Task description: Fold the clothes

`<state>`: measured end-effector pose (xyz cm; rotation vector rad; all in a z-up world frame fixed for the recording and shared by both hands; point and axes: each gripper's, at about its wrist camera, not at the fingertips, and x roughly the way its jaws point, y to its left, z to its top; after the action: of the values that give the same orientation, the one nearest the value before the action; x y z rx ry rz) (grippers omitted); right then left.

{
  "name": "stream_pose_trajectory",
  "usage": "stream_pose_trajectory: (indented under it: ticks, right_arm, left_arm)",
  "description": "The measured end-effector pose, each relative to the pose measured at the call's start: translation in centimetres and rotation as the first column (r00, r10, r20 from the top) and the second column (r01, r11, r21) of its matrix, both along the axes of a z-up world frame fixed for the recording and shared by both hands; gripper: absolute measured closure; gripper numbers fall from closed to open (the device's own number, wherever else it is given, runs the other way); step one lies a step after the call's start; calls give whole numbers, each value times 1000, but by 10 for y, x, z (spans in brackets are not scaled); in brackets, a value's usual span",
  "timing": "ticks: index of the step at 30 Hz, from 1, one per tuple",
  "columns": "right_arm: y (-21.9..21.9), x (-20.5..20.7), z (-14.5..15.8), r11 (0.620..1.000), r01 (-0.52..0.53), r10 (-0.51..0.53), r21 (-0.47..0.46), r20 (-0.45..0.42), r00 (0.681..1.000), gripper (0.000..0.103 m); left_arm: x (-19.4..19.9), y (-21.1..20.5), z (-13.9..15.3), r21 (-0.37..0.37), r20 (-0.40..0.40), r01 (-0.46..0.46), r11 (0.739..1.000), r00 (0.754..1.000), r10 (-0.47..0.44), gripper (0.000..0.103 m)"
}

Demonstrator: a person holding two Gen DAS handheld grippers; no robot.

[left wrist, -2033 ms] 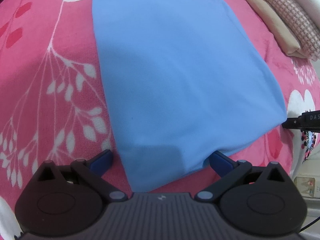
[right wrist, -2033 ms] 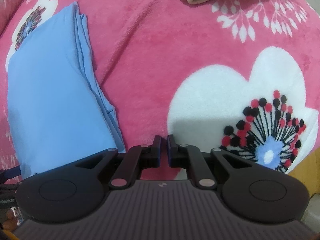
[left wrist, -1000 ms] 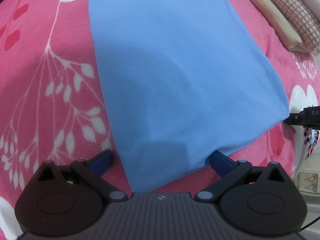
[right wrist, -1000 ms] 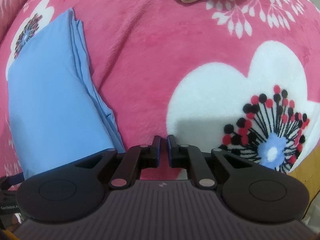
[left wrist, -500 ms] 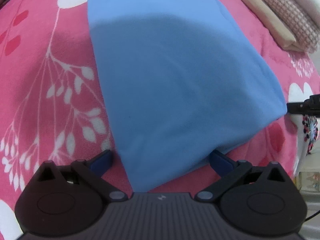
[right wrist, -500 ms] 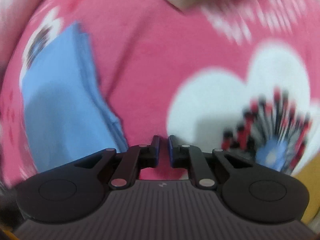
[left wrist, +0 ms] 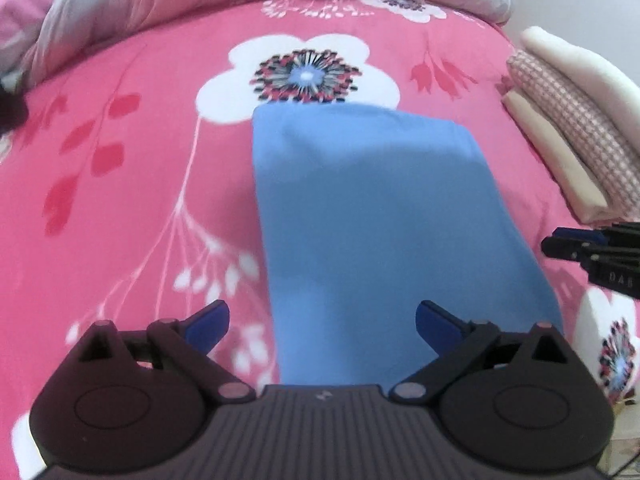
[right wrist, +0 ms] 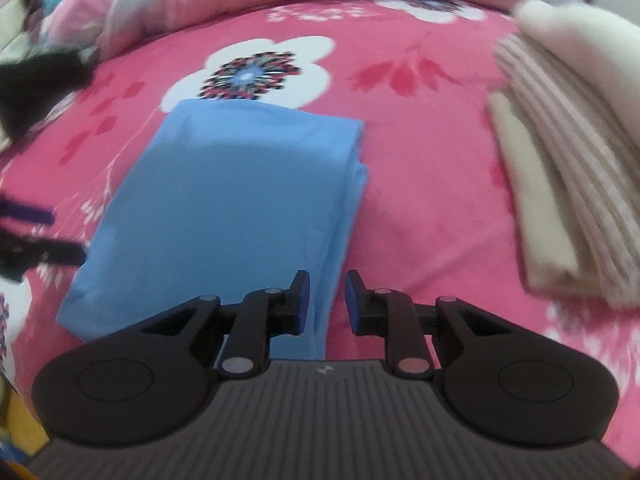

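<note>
On the pink floral bedspread the left gripper hangs with jaws spread wide and empty. Beside it lies the folded blue garment, smooth, layered edges along its right side. The right gripper, jaws just parted, grasps nothing. Farther right rests a stack of folded clothes.

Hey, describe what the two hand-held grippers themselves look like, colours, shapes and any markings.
Both match. The left hand-held gripper and right hand-held gripper each have a dark ribbed body with a small pale logo, two rounded black housings with disc shapes, black linkage arms with pale round pivot pins, and blue pads on the fingertips. The right one's side shows pale lettering, partly readable.
</note>
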<state>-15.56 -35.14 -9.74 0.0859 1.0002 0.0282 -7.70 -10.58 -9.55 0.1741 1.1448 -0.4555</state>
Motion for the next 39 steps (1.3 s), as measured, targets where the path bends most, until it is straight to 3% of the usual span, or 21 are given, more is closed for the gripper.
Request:
stream_pose_trajectory:
  ticks: [2,5,6,8,11,12,16,20,24,30,33,39]
  right_arm:
    - [9,7,0,998,-57,57,-12,4,998,81]
    - [9,19,-9,996,-88,88,-11,-5,996,64]
    - [6,22,-12,996,-86,86,0,-15,996,53]
    - [2,29,-17,997,-74,74,15,-36,997,48]
    - [-3,36,-23,998,-45,47,31,-54,997,31]
    - [-4,39,-23,999,-30,32,38,-49,998,22]
    - [-1,35,-17,998,29,-29,52,4,1000,3]
    - [14,37,-12,1000,26,-25,-10,51,998,2]
    - [33,41,-15,992,-32,44,-125,92,995,2]
    - [30,34,-37,945,-126,144,-302,38,989,3]
    - [13,23,-27,937,-78,96,-340,35,995,4]
    - [19,41,-18,938,-112,165,-328,136,977,5]
  left_arm:
    - [6,-11,-5,3,-1,-5,1000,1000,5,6]
    - [20,-24,-11,-1,-5,-23,1000,1000,23,6]
    - [20,-28,-13,0,-7,-26,1000,1000,26,6]
    - [11,-31,-15,7,-11,-27,1000,1000,27,6]
    - [10,-32,-19,9,-16,-34,999,999,34,5]
    - [10,-33,-20,7,-16,-35,999,999,35,5]
    - [12,-33,-21,14,9,-23,1000,1000,23,1]
    - [8,-33,-23,44,46,-11,999,999,9,0]
    - [6,-35,-29,92,68,4,996,998,-10,0]
    - [8,-35,-36,116,73,3,993,997,-11,0]
    - [8,-29,-30,120,88,-13,993,996,2,2]
    - [4,-26,-6,107,219,-35,994,976,11,2]
